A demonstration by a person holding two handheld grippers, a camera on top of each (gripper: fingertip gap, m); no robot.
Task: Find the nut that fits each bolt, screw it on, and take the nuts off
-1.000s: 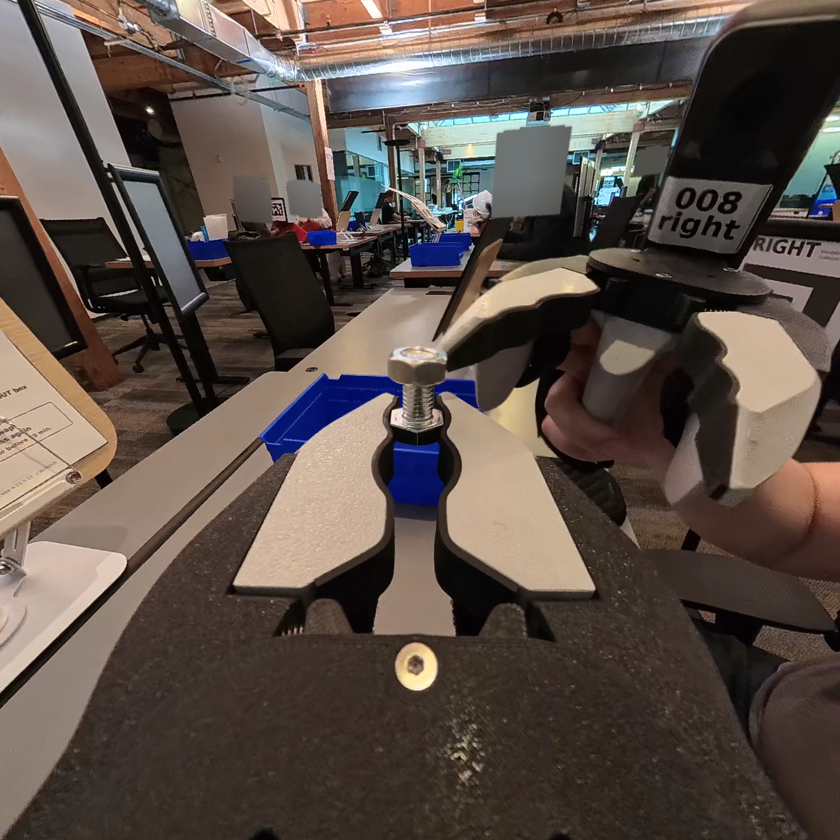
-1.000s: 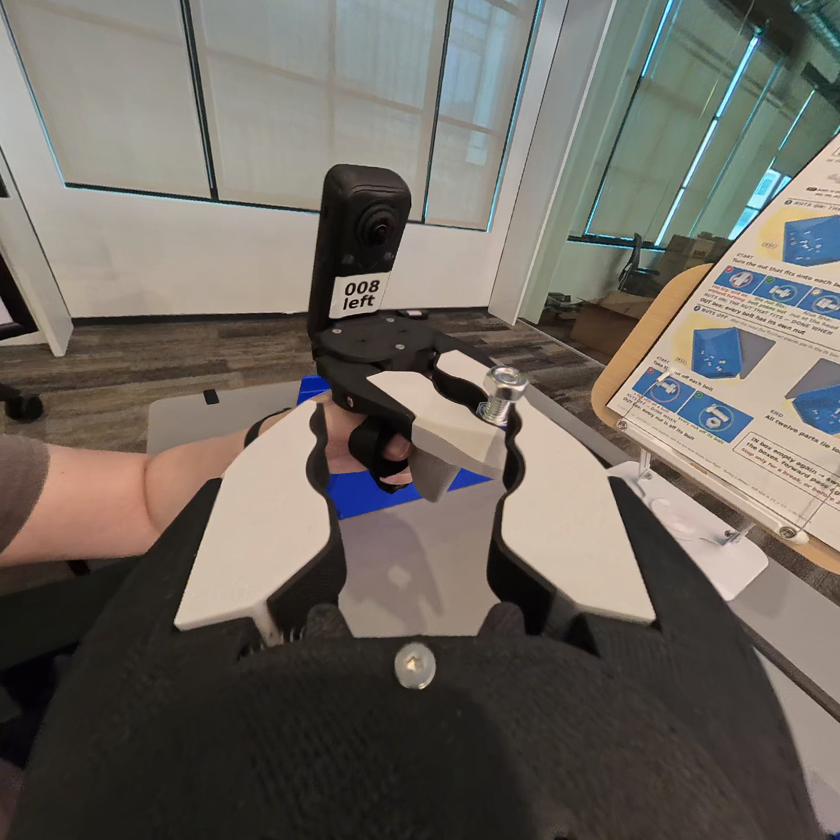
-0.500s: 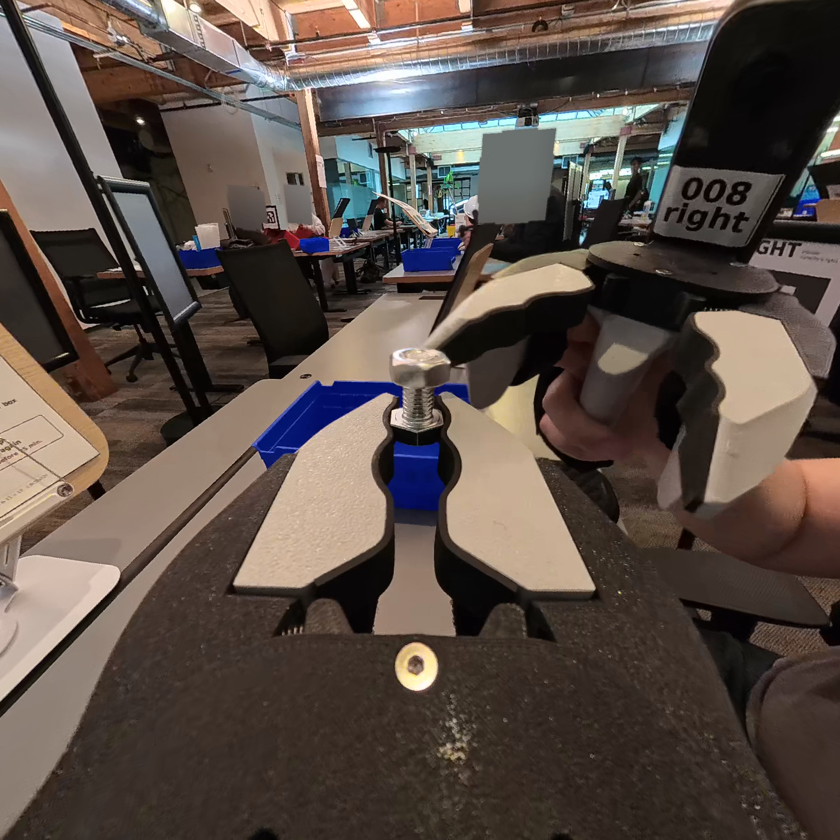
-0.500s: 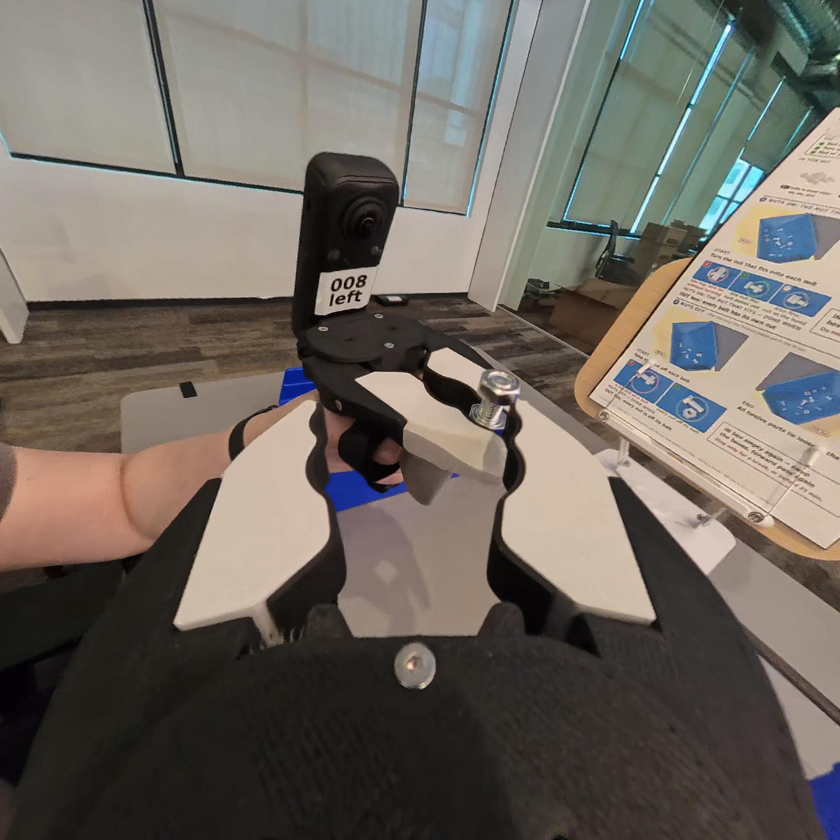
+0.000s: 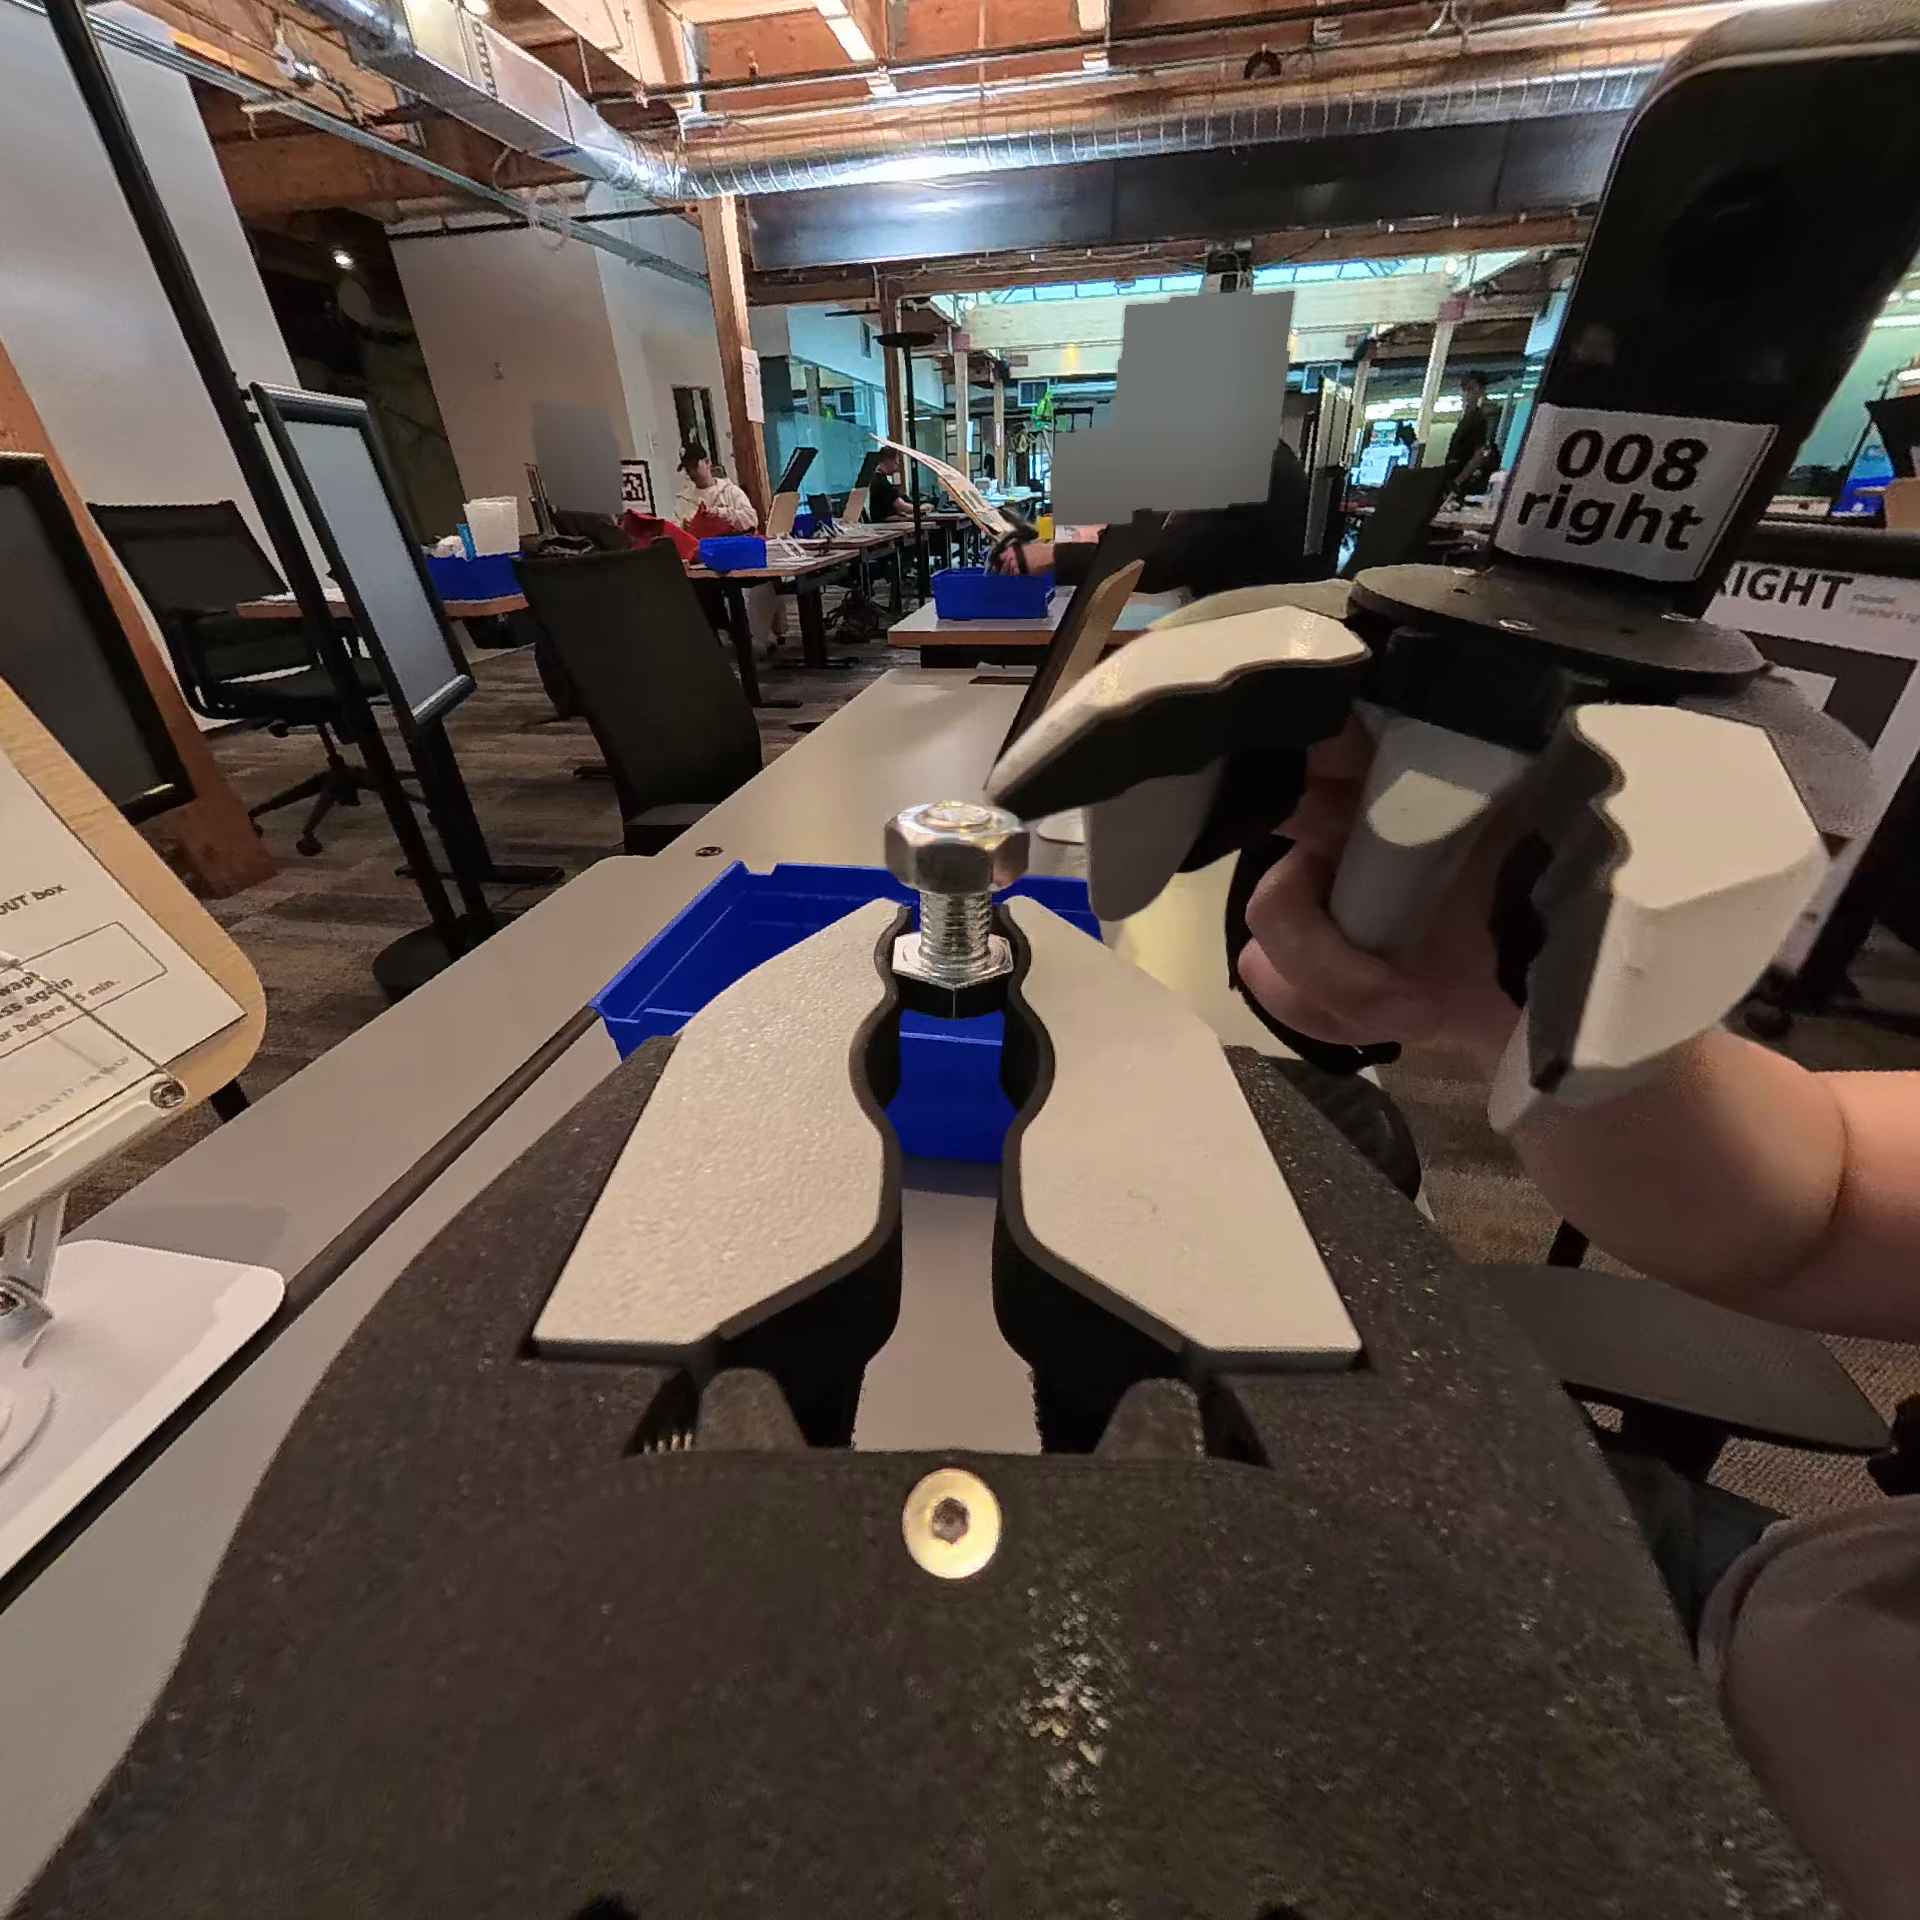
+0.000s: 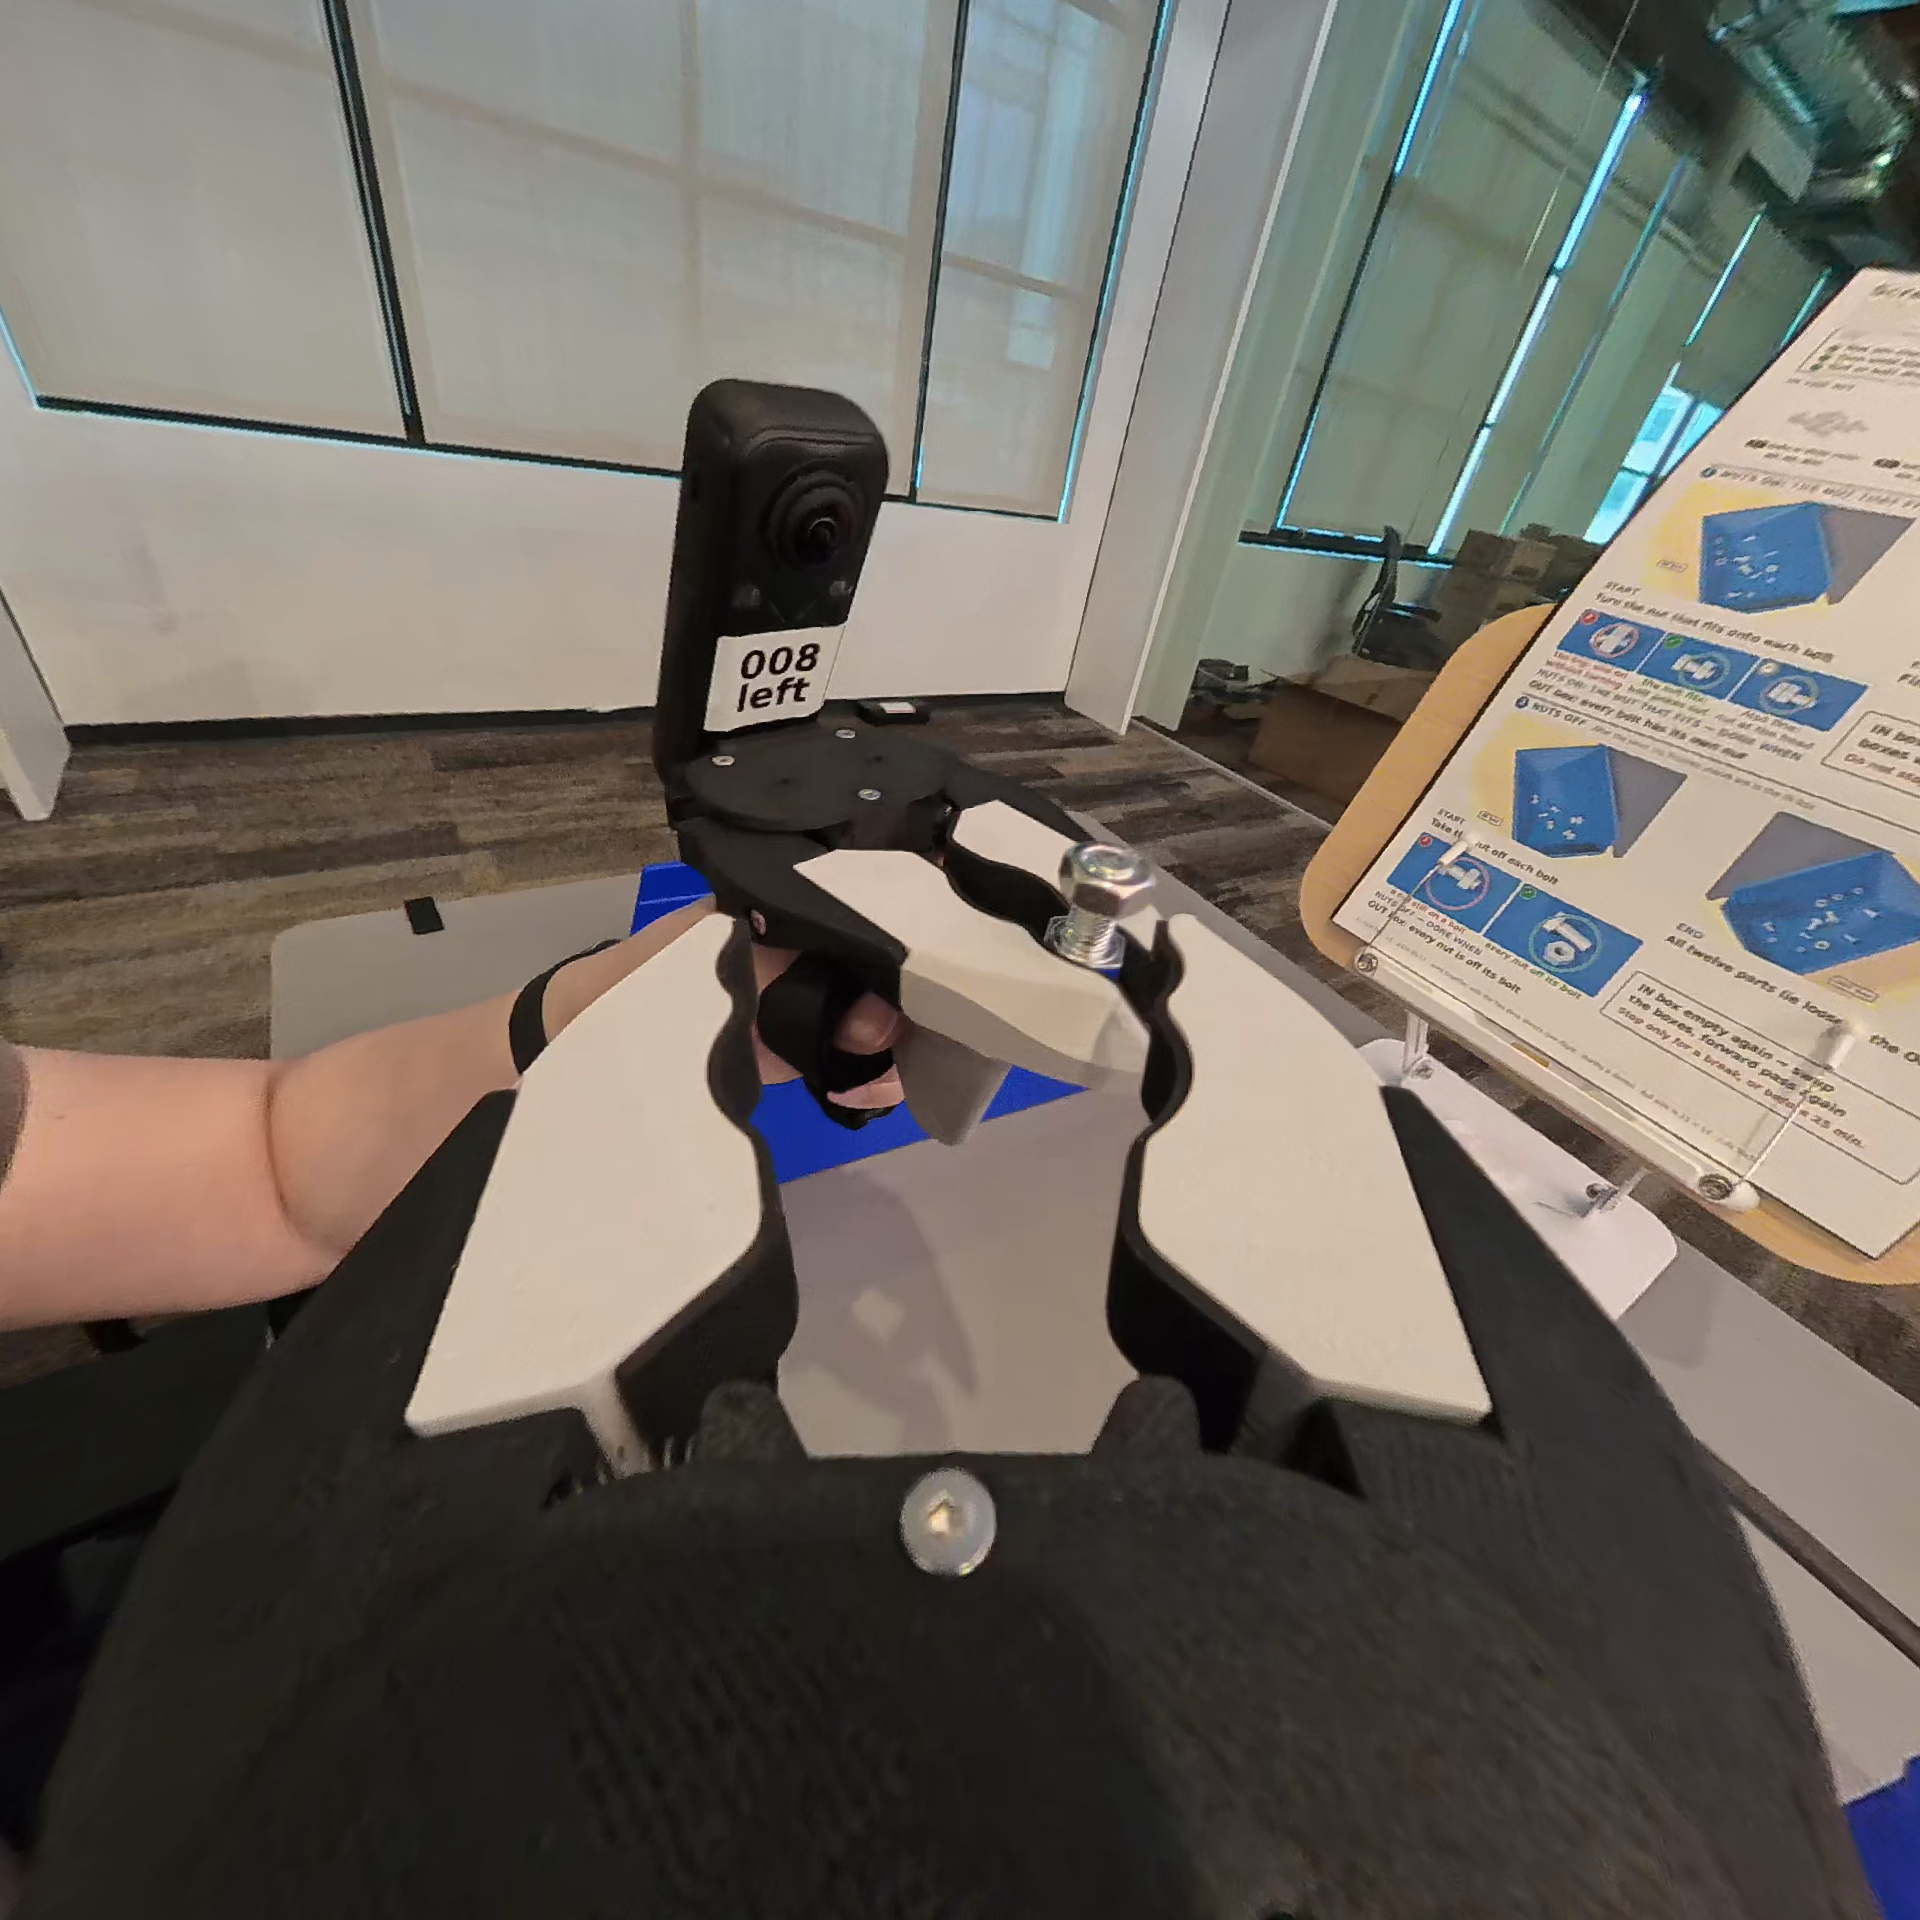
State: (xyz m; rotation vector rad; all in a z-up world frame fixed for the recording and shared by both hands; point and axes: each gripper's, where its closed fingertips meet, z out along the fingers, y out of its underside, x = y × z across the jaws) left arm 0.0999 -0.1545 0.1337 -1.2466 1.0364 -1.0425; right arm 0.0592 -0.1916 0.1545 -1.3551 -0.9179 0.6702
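In the left wrist view my left gripper is shut on a silver hex nut. A silver bolt stands upright through the nut, head on top. My right gripper comes in from the right, open, with one fingertip right at the bolt head. In the right wrist view my right gripper is wide open. The bolt stands just inside its right-hand finger, held by the left gripper. I cannot tell whether that finger touches the bolt head.
A blue bin sits on the grey table just beyond the grippers; it also shows in the right wrist view. An instruction board on a stand is at the table's side. Office chairs and desks stand farther off.
Both grippers have shifted slightly together. The right fingertip stays at the bolt head, and the nut sits at the same height on the thread.
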